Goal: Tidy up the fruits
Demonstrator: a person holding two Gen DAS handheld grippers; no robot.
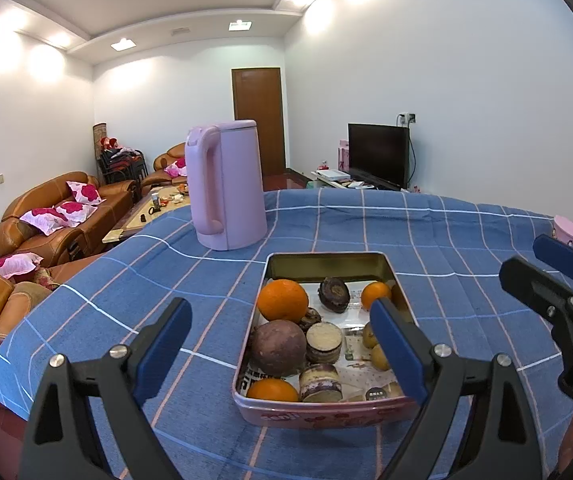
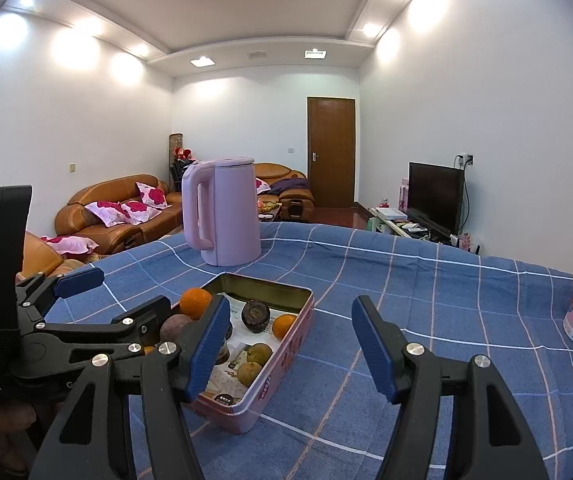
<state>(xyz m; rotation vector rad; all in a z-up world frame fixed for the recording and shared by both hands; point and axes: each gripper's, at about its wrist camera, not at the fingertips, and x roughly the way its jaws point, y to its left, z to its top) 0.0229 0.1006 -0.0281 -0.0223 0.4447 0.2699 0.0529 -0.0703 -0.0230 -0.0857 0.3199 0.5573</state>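
Pink tin (image 1: pixel 318 414) of oranges (image 1: pixel 282 300) sits on my blue-checked desk (image 1: pixel 426 232); my left claw (image 1: pixel 282 344) gapes wide, my right claw (image 2: pixel 292 344) half-spread, both empty.

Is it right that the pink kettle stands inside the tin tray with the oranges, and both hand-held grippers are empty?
Not quite. The pink kettle stands on the blue tablecloth behind the tin tray, not in it, as the left wrist view shows. Both hand-held grippers are empty.
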